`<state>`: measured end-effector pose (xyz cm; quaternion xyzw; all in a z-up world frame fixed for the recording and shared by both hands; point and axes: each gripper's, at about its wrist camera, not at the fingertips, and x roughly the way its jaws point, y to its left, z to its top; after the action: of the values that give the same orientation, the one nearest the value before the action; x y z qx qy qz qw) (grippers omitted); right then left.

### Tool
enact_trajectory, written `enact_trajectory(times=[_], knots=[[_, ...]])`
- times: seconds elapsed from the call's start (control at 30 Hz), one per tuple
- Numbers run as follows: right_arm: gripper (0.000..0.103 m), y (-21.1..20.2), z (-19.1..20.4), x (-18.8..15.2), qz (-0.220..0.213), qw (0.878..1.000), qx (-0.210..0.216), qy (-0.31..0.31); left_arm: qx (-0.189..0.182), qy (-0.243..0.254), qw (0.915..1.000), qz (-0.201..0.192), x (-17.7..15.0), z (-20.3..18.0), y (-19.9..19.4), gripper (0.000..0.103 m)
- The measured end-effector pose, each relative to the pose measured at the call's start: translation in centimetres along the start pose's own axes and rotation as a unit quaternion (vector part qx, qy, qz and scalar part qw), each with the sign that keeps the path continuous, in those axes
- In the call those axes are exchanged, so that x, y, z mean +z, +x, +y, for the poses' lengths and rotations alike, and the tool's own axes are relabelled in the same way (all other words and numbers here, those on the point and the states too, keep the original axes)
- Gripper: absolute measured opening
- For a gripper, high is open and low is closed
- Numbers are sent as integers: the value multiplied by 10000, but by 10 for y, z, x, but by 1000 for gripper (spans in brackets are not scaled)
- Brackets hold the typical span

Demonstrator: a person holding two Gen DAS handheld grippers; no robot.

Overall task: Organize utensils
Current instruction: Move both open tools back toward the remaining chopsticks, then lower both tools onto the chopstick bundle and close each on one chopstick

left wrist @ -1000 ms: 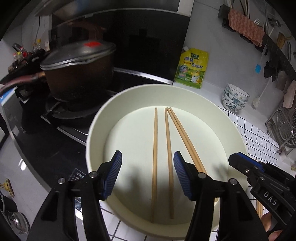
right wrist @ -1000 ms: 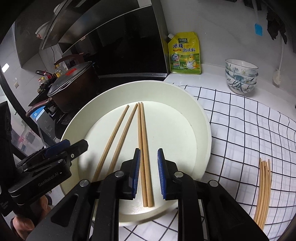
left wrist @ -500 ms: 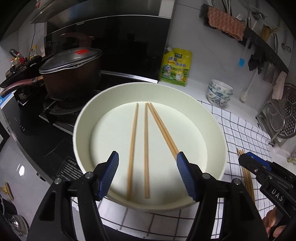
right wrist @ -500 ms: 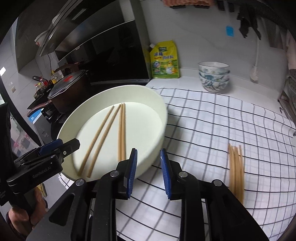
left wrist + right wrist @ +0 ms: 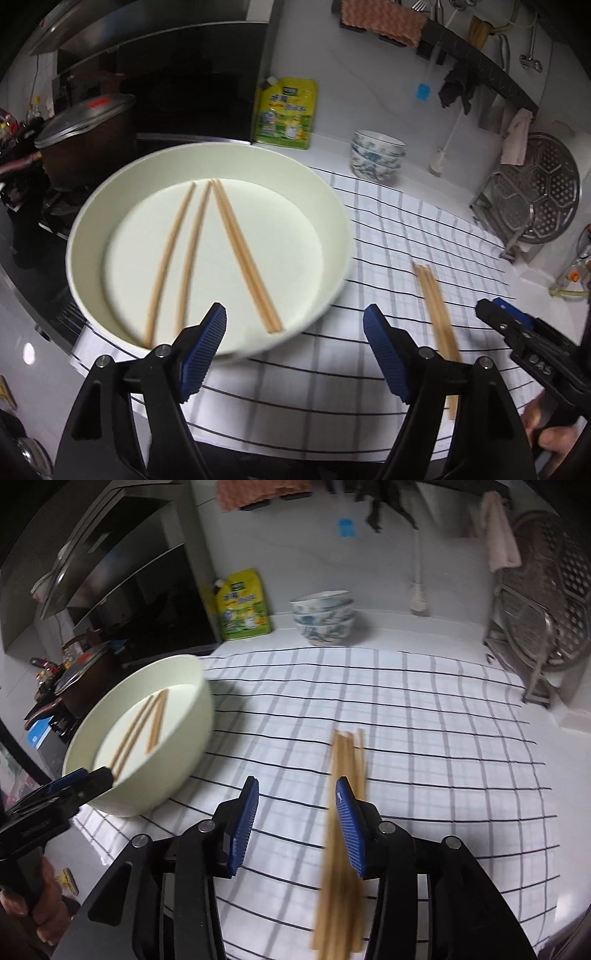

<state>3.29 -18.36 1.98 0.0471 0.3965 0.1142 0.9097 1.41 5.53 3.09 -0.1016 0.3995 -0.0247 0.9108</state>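
a: starting far left, my left camera has the dark pot (image 5: 85,136) with its grey lid on the stove. beside it sits the cream basin (image 5: 332,206), four chopsticks in the basin (image 5: 243,258) lying flat on its floor: two apart on the left, a pair touching on the right.

b: and your left gripper (image 5: 295,347)?

a: fingers spread wide, nothing between them, hanging over the basin's near rim and the checked cloth (image 5: 388,229). going right: the yellow pouch (image 5: 286,110) against the wall, stacked patterned bowls (image 5: 376,155), then a round metal steamer rack (image 5: 546,188) on edge.

b: what does the right camera add?

a: it looks straight down the loose chopsticks (image 5: 341,830) on the cloth, well apart from the basin. from the left they're just a thin bundle past my right finger. my right gripper (image 5: 295,827) has its blue pads parted, empty; the bundle runs under the right pad.

b: touching it?

a: can't tell. there's motion blur, and the near ends are cut off behind the finger. i can't count those sticks either.

b: anything only the left sees?

a: all four sticks in the basin, full length. the right view catches only part of them over the wall, with my left gripper's tip in front.
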Motion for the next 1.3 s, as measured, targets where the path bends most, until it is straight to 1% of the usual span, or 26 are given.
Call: enact_trajectory(times=[0.07,0.2,0.3,0.47,0.53,0.6,0.83,1.1,1.3], knots=[[42,2,-17,-5,57,9999,-133,81,-137,-1,9999,42,-4,-10,0,76],[45,13,-36,-17,222,9991,-340,102,-183,158,9997,56,-12,-33,2,78],[45,22,-42,-25,341,9986,-385,88,-176,298,9994,74,-16,-47,4,79],[45,29,-48,-33,443,9985,-335,26,-103,406,9991,56,-21,-59,9,82],[45,31,-50,-35,476,9983,-326,-6,36,522,9986,13,-25,-65,12,83],[45,32,-50,-37,506,9978,-410,-105,127,585,9982,38,-29,-68,16,84],[45,40,-50,-42,681,9967,-396,-213,132,597,9980,150,-37,-76,27,85],[45,48,-51,-46,802,9950,-517,-289,135,594,9978,276,-43,-81,38,85],[45,47,-51,-48,817,9943,-584,-352,117,641,9974,321,-46,-87,44,85]])
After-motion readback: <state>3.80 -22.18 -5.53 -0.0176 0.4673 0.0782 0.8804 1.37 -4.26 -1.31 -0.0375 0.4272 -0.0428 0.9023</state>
